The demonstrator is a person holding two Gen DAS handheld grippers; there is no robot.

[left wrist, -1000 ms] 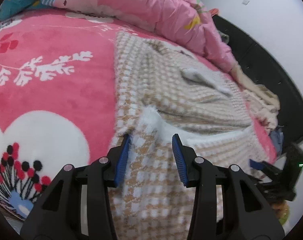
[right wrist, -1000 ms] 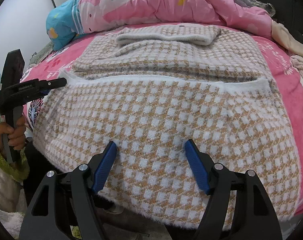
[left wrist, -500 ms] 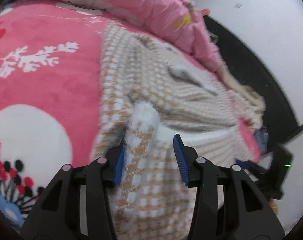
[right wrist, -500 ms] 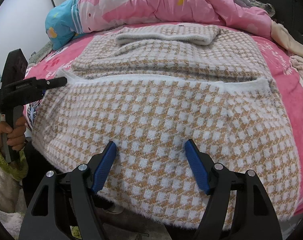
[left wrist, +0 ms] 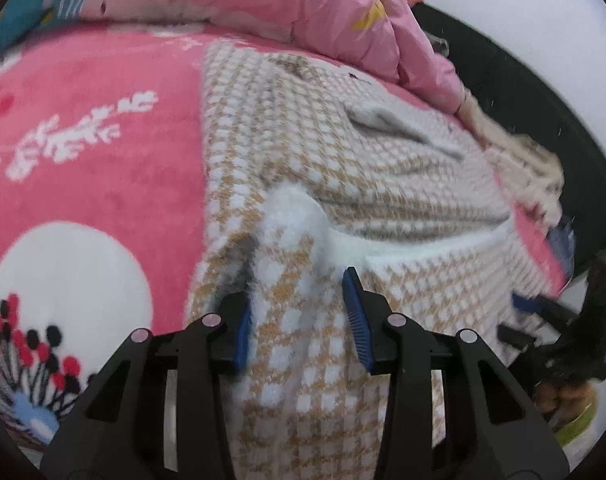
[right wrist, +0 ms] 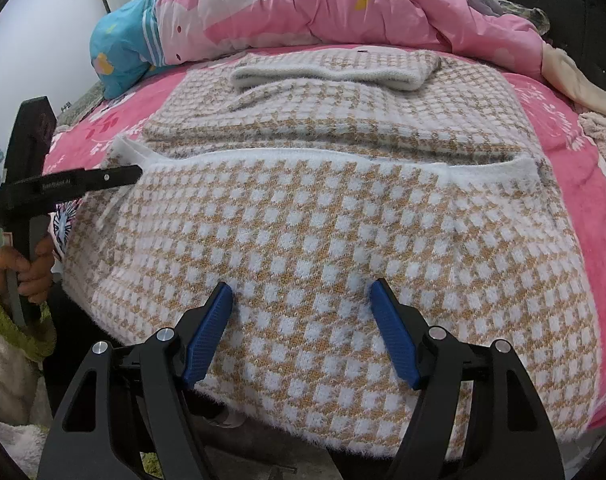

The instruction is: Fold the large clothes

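Note:
A fluffy tan-and-white checked sweater (right wrist: 303, 208) lies flat on the bed, its near half folded over with a white ribbed edge (right wrist: 303, 158) running across. In the left wrist view the sweater (left wrist: 343, 160) has its white corner (left wrist: 291, 212) humped up between the jaws of my left gripper (left wrist: 295, 292). Those jaws are closing; the left pad touches the cloth, while a gap shows at the right one. In the right wrist view my left gripper (right wrist: 103, 178) reaches in at that corner. My right gripper (right wrist: 301, 286) stands open, tips resting on the sweater's near edge.
A pink patterned blanket (left wrist: 103, 140) covers the bed. A bunched pink duvet (right wrist: 343, 8) and a blue pillow (right wrist: 123, 52) lie along the far side. Beige clothes (right wrist: 599, 136) are piled at the right by a dark board (left wrist: 523, 120). A hand (right wrist: 31, 276) holds the left tool.
The sweater's left corner has bunched up into a hump between my left jaws, which now stand slightly narrower. The left view has tilted a little. My right gripper has not moved.

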